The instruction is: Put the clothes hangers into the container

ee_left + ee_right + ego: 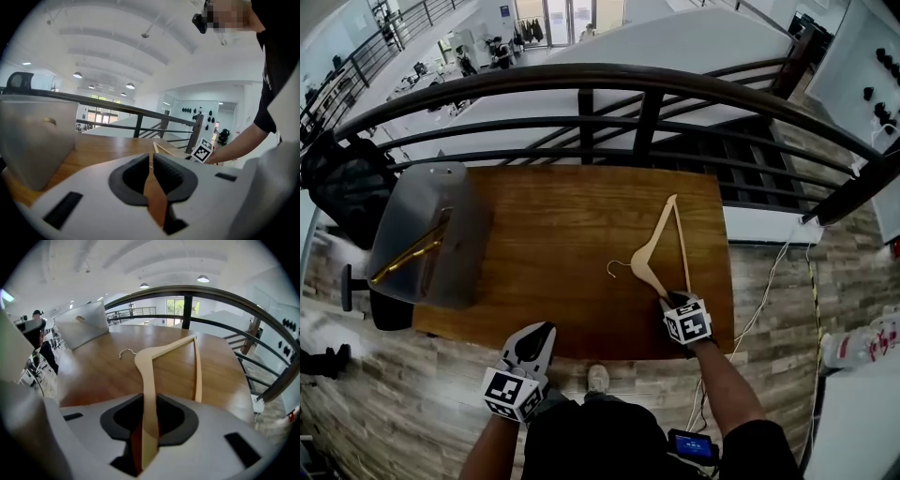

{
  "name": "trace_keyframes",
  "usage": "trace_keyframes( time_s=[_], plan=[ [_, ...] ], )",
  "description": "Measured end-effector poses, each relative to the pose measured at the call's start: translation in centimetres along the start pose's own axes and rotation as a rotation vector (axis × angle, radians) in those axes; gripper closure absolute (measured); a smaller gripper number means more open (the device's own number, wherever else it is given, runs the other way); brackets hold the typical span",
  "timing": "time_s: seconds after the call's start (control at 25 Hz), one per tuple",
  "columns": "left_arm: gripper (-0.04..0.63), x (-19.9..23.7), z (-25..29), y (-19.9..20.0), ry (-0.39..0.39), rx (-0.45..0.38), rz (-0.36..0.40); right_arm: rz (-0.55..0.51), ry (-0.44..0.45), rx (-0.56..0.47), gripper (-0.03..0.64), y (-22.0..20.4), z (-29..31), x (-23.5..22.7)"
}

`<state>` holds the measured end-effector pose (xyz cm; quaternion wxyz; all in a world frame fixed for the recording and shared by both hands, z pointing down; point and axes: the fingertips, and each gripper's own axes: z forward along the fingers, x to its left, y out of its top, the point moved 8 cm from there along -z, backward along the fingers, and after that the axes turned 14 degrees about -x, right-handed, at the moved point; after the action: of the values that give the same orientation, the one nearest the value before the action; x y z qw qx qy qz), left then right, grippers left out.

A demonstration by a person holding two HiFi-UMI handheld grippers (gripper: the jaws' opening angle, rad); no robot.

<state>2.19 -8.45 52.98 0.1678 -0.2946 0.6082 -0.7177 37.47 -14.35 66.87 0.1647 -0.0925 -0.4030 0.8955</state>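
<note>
A wooden hanger (pixel 642 267) with a metal hook lies flat on the right half of the brown table (pixel 562 216). My right gripper (pixel 667 300) is at its near end, shut on one arm of the hanger (pixel 146 376), which runs between the pads. Tipped at the table's left end is a translucent grey container (pixel 422 202) with another wooden hanger (pixel 412 253) inside. My left gripper (pixel 546 328) hovers at the front edge of the table, shut and empty (pixel 151 161). In the left gripper view the container (pixel 33 140) is close on the left.
A dark metal railing (pixel 581 80) runs behind the table. A black office chair (pixel 347 183) stands beyond the container on the left. A cable (pixel 769 281) trails over the wood-look floor on the right. The person stands at the table's front edge.
</note>
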Motion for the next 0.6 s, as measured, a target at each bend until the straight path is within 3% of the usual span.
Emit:
trace_keyframes(
  time_s=[0.12, 0.4, 0.6],
  plan=[
    [0.56, 0.4, -0.2, -1.1, -0.012, 0.032, -0.019, -0.048, 0.017, 0.004, 0.537, 0.0, 0.2, 2.9],
    [0.56, 0.9, -1.3, -4.3, -0.008, 0.095, -0.085, -0.012, 0.046, 0.023, 0.538, -1.0, -0.9, 8.1],
    [0.558, 1.9, -3.6, -7.9, 0.019, 0.161, -0.215, -0.039, 0.098, 0.031, 0.538, -2.3, -2.2, 12.9]
  ],
)
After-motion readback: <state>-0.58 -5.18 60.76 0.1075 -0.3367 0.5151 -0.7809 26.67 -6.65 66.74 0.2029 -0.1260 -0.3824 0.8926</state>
